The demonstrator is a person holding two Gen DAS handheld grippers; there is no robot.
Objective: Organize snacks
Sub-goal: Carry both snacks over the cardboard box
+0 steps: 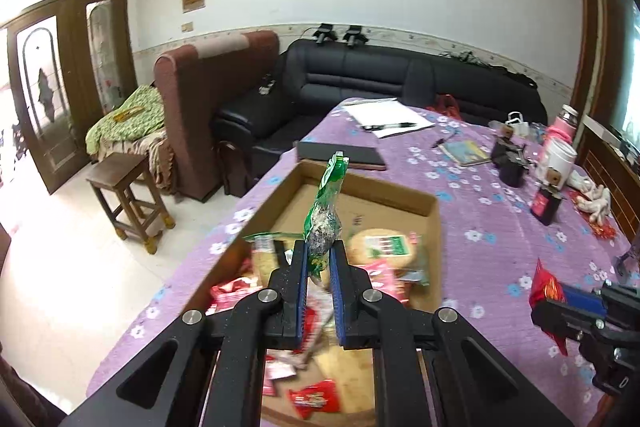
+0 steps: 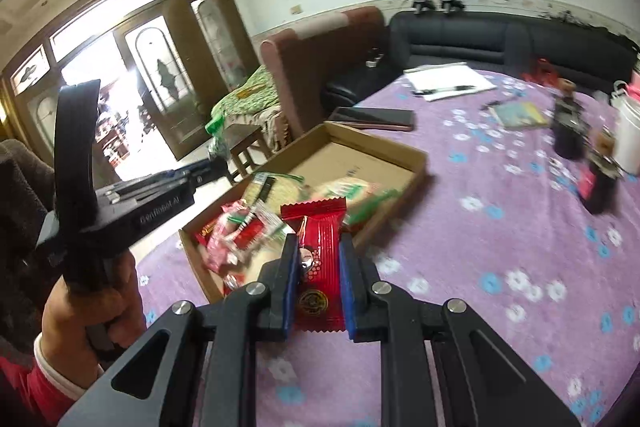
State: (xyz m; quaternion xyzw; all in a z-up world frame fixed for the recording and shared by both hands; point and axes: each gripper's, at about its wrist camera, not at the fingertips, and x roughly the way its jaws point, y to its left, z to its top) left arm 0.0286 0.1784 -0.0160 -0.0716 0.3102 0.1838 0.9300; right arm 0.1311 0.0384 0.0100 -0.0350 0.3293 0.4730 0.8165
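My right claw [image 2: 319, 259] was clamped on a red snack packet [image 2: 318, 263], my left claw [image 1: 319, 255] on a green one [image 1: 326, 211], above the cardboard box [image 1: 434, 227] on the desk [image 1: 500, 239]. I judged it best to lower both well inside before releasing.

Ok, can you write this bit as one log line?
left gripper: shut on green packet | right gripper: shut on red packet | above box

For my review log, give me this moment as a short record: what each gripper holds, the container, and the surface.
left gripper: shut on green snack packet, above the box
right gripper: shut on red snack packet, beside the box
container: open cardboard box, several wrapped snacks at its near end
surface: table with purple floral cloth
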